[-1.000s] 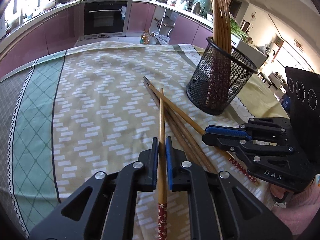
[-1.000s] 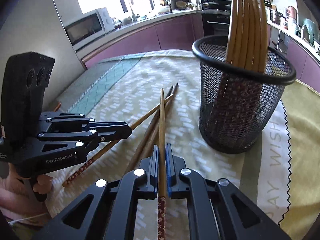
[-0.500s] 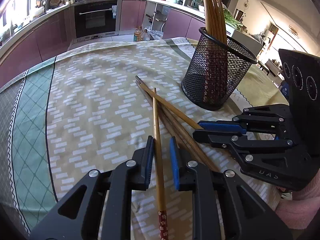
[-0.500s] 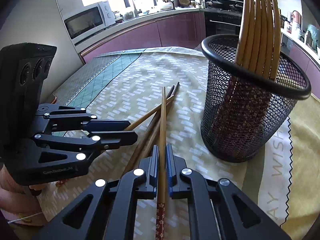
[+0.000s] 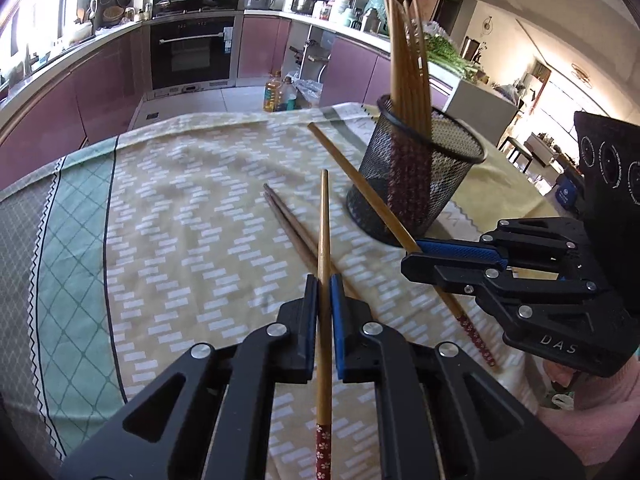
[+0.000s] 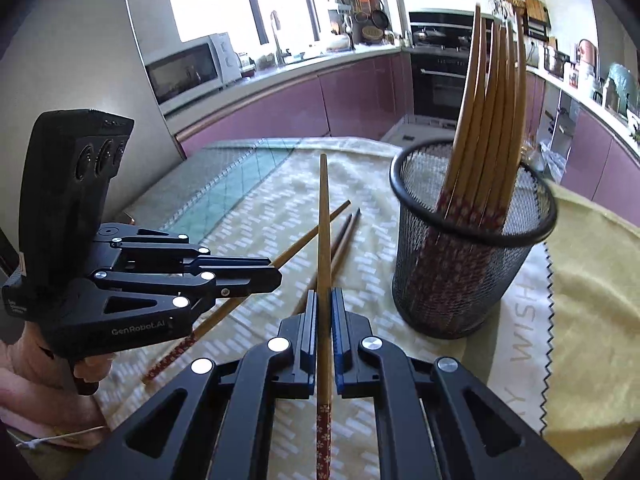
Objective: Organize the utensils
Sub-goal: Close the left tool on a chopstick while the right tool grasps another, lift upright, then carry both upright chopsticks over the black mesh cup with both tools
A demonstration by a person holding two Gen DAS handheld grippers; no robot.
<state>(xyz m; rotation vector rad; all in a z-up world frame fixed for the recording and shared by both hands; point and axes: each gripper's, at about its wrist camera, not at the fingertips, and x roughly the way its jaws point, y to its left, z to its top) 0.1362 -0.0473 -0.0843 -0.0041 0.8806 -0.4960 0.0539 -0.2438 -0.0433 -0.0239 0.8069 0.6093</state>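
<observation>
My left gripper (image 5: 324,280) is shut on a bamboo chopstick (image 5: 323,224) with a red flowered end, held above the tablecloth. My right gripper (image 6: 324,294) is shut on a second bamboo chopstick (image 6: 323,216), also lifted; in the left wrist view this gripper (image 5: 412,256) holds its chopstick (image 5: 352,176) slanting up toward the holder. A black mesh holder (image 5: 416,184) with several upright chopsticks stands at right, and shows in the right wrist view (image 6: 472,264). Two dark chopsticks (image 5: 288,220) lie on the cloth; they also show in the right wrist view (image 6: 344,236).
The table carries a yellow, green and grey patterned cloth (image 5: 180,216). Kitchen cabinets and an oven (image 5: 192,52) stand beyond the far edge. A microwave (image 6: 184,72) sits on the counter behind the left gripper (image 6: 248,276).
Both grippers have risen off the cloth, each with a chopstick. The left gripper opened briefly, then shut on its chopstick again. Two dark chopsticks stay on the cloth.
</observation>
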